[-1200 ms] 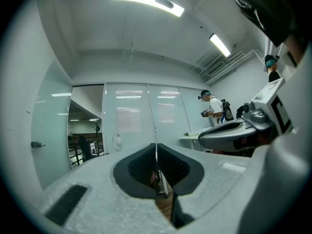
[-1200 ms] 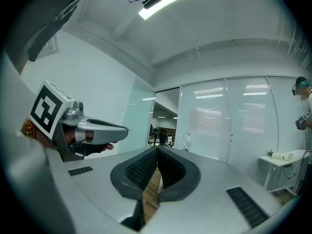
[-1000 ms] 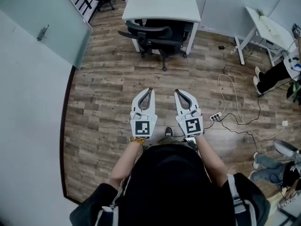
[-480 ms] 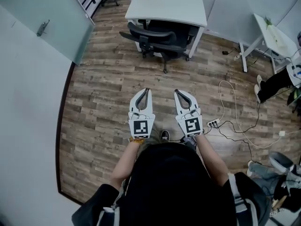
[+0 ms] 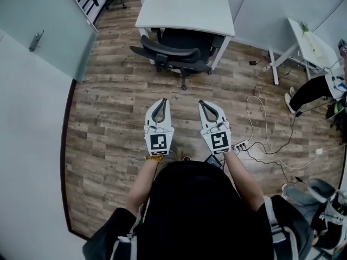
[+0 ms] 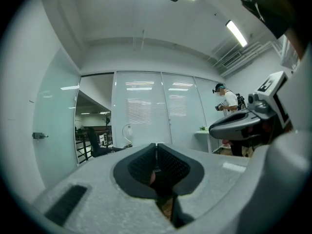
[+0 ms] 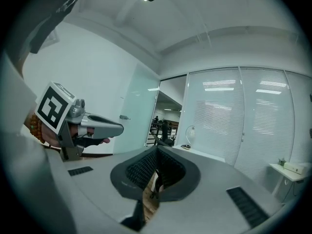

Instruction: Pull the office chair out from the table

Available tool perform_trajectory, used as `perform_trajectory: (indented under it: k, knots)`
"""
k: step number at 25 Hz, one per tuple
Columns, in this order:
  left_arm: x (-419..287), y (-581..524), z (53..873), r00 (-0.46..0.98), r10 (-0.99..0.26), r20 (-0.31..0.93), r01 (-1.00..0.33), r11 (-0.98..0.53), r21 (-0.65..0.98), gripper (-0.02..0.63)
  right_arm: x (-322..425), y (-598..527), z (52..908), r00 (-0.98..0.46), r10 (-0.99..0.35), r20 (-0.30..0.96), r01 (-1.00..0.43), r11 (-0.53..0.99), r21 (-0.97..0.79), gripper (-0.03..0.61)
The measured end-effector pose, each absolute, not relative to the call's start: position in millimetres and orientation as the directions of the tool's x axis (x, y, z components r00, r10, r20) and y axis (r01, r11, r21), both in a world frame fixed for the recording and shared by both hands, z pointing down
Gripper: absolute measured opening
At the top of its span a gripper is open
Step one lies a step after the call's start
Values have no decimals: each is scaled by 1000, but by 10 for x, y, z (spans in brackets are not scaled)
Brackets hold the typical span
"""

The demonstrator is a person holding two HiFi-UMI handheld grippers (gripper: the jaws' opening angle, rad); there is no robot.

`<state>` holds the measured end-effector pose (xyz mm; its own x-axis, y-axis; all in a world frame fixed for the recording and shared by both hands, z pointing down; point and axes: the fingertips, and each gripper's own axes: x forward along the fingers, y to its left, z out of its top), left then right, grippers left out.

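Note:
A black office chair (image 5: 179,49) stands tucked under the small white table (image 5: 187,8) at the far end of the room, its back facing me. My left gripper (image 5: 161,100) and right gripper (image 5: 201,102) are held side by side over the wood floor, both shut and holding nothing, well short of the chair. In the left gripper view the left gripper (image 6: 156,145) shows its jaws pressed together. The right gripper (image 7: 156,148) looks the same in its own view, with part of the chair seen past its tips.
A frosted glass door (image 5: 43,28) stands on the left. A second white table (image 5: 310,39) and a seated person's legs (image 5: 306,93) are at the right. Cables and a power strip (image 5: 242,144) lie on the floor right of my grippers.
Both grippers have moved forward over the floor toward the chair and table, which now appear closer. The jaws stayed shut.

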<state>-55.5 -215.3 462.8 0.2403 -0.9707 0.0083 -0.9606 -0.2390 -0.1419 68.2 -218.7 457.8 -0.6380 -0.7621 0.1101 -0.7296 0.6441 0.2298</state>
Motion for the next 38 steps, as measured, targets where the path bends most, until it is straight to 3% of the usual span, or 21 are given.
perform_trajectory:
  k: [10,19,25,26,28,29,38]
  knots:
    - [-1209,-3125,4708,268,-962,59,-944,-274,-183,26,111,-3087,4660,-643,-748,164,-708,662,245,6]
    - [-1693,-3837,5264,383,-901,205,-822,-433,-371,28,-254,-3713,5042,-602,-746,285,-657,666,353,8]
    - [-1951,-4323,5772,394,-835,383,-659,-547,-515,33,-230,-4033,5445,-536,-728,427,-563,685,462,11]
    - [-1977,-4394,5862,387,-822,418,-634,-566,-527,49,-214,-4078,5532,-527,-718,454,-539,696,474,23]
    - [-1998,-4534,6026,379,-793,478,-584,-605,-541,143,-176,-4192,5720,-507,-700,504,-484,715,505,73]
    - [-1995,-4609,6098,379,-777,503,-561,-625,-542,153,-159,-4261,5819,-496,-691,525,-459,722,518,84]
    - [-1930,-5103,6691,339,-652,679,-246,-757,-605,182,-172,-4697,6594,-425,-605,674,-285,796,535,121]
